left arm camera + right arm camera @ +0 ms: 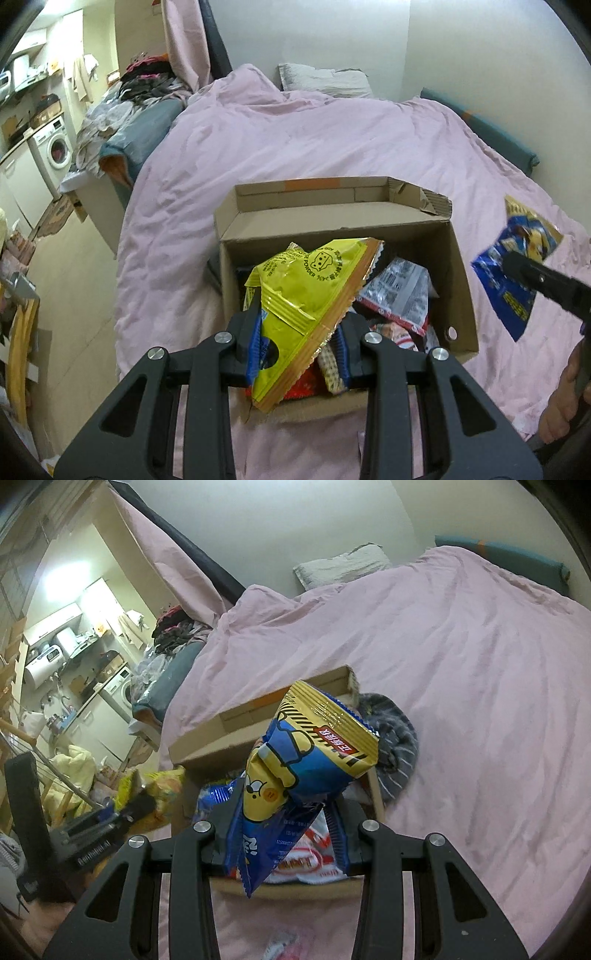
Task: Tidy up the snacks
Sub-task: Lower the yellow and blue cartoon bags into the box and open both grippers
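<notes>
Your left gripper was clamped on the yellow snack bag, your right gripper on the blue one; both hung over the cardboard box, long axes pointing away.

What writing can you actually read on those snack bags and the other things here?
"POWDER" and "ADD", upside down: yellow packet held in the left gripper.
Red label with Chinese characters on the blue and gold packet in the right gripper: not read surely.
Print on packets in the cardboard box: too small.
</notes>
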`<state>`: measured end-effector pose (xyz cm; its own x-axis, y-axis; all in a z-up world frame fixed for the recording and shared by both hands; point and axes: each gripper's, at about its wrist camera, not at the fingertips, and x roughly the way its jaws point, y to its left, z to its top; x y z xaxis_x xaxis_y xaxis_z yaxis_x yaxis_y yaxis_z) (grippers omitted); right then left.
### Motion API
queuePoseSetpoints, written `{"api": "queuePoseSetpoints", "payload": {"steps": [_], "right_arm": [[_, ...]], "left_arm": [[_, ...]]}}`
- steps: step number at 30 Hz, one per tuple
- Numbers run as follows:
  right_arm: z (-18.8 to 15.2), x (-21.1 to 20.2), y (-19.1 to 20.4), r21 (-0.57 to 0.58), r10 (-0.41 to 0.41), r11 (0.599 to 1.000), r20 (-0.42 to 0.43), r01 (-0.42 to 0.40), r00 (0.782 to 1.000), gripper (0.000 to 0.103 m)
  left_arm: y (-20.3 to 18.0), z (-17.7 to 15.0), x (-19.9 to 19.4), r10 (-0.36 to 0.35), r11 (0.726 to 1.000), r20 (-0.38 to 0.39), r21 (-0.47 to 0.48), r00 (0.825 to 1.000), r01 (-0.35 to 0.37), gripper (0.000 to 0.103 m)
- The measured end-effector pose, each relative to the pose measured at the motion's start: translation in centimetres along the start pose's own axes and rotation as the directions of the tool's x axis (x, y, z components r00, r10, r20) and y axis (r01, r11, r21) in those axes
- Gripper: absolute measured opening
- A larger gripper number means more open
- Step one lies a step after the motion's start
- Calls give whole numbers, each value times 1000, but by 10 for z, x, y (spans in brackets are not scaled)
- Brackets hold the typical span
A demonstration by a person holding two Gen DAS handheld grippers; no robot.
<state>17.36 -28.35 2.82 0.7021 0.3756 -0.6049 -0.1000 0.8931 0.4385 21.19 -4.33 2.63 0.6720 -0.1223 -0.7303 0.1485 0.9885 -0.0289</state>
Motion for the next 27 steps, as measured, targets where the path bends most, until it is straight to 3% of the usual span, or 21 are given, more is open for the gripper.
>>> {"api": "queuePoseSetpoints", "payload": {"steps": [8, 12, 18, 22, 27], "right_arm": [[-4, 40, -13, 3, -15, 1000, -54, 15, 998, 41], [-8, 58, -31, 63, -25, 998, -115, 32, 993, 41], [-3, 77, -35, 70, -9, 997, -135, 19, 991, 41], [-8, 91, -27, 63, 32, 998, -171, -22, 985, 42], [-13, 108, -20, 48, 59, 998, -211, -50, 976, 44]], "left_arm": [[7, -3, 26, -2, 1000, -17, -16, 1000, 2, 28], [17, -1, 34, 0, 999, -25, -49, 1000, -1, 28], [15, 1, 43, -34, 997, -39, -71, 999, 31, 28], [-10, -7, 47, -64, 998, -60, 7, 996, 65, 28], [-43, -19, 50, -30, 985, -57, 167, 998, 39, 30]]}}
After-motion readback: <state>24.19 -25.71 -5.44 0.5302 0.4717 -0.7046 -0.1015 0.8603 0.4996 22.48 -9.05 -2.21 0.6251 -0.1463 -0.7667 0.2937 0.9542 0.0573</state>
